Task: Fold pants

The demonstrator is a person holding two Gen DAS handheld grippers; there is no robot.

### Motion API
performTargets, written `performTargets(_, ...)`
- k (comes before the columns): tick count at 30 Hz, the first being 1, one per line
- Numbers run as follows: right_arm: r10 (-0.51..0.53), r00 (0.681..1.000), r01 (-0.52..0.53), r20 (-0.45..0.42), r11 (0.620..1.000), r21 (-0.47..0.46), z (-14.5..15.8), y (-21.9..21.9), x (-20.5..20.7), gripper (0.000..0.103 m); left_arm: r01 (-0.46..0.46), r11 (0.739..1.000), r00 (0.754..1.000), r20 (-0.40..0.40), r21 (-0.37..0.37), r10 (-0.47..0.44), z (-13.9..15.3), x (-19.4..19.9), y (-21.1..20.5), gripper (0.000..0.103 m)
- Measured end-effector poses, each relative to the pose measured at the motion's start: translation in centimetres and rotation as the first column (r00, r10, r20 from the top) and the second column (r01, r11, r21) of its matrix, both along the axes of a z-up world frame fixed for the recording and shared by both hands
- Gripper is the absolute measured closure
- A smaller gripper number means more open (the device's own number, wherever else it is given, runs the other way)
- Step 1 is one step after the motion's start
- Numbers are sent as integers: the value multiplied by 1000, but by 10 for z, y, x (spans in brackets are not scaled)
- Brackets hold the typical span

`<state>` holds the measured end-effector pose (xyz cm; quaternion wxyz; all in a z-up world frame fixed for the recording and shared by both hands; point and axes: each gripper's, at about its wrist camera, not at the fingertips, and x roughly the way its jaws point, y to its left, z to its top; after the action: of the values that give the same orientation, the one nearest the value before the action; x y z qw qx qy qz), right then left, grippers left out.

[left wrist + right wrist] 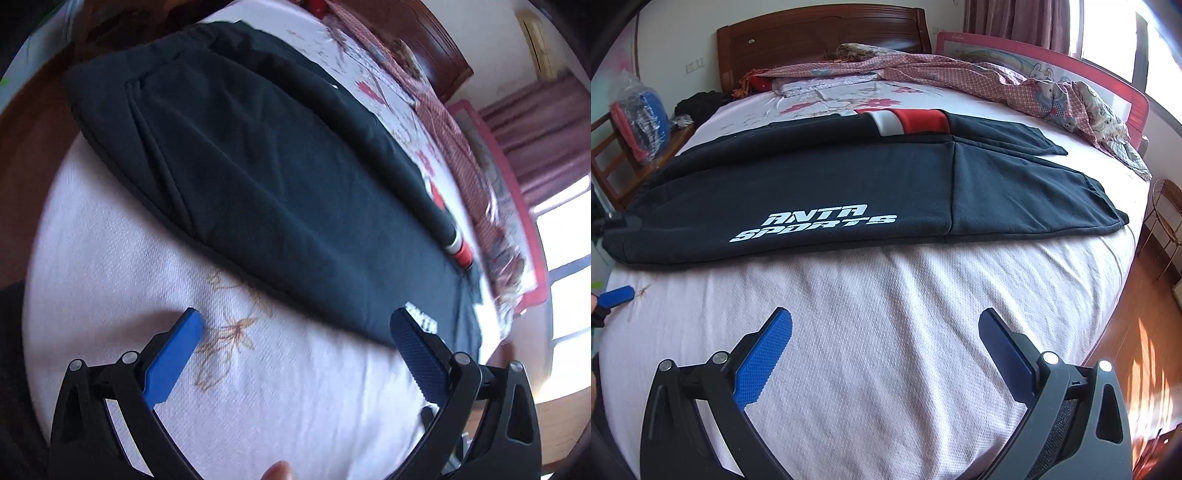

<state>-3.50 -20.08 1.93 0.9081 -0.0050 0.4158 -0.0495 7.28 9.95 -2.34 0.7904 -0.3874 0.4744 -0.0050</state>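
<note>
Black pants (849, 184) with a white "ANTA SPORTS" print and a red and white band lie flat across the white bed sheet (886, 314), one leg over the other. In the left wrist view the pants (258, 166) run diagonally, waistband at upper left. My left gripper (295, 328) is open and empty, just above the sheet beside the pants' near edge; its right finger overlaps the pants edge near the print. One blue left fingertip (617, 296) shows at the far left of the right wrist view. My right gripper (884, 325) is open and empty over bare sheet, short of the pants.
A checked quilt (1015, 81) is bunched at the far side by a red bed rail (1052, 55). A wooden headboard (820, 40) stands behind. A bedside table with a bag (639, 122) is at left. Wooden floor and a wire stool (1167, 218) are at right.
</note>
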Motion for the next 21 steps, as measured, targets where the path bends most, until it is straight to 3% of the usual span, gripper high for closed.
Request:
performTargets(2,3,1000,-3,-3,1000,-3,-1,1,0,3,-58,979,998,10,-195,61,-12,4,21,2)
performTargets(5,8,1000,-8,-3,1000,-7,0,2,-1,3,-167,902,984,-9,-398,178,-28,5,44,2)
performTargets(8,13,1000,-13,-7,1000,-9,0,3,-1,3,-227,824,969,-40,-519,242,-41,10,58,2)
performTargets(10,16,1000,-16,-8,1000,-9,0,3,-1,3,-253,795,961,-51,-552,270,-46,13,62,2)
performTargets(14,14,1000,-14,-12,1000,-5,0,3,-1,3,-249,811,959,-18,-529,283,-41,17,59,2)
performTargets(18,13,1000,-13,-16,1000,16,-2,1,0,3,-213,862,962,57,-460,268,-30,18,61,2)
performTargets(21,11,1000,-10,-20,999,37,-3,0,1,3,-184,922,975,53,-341,214,-20,22,61,18)
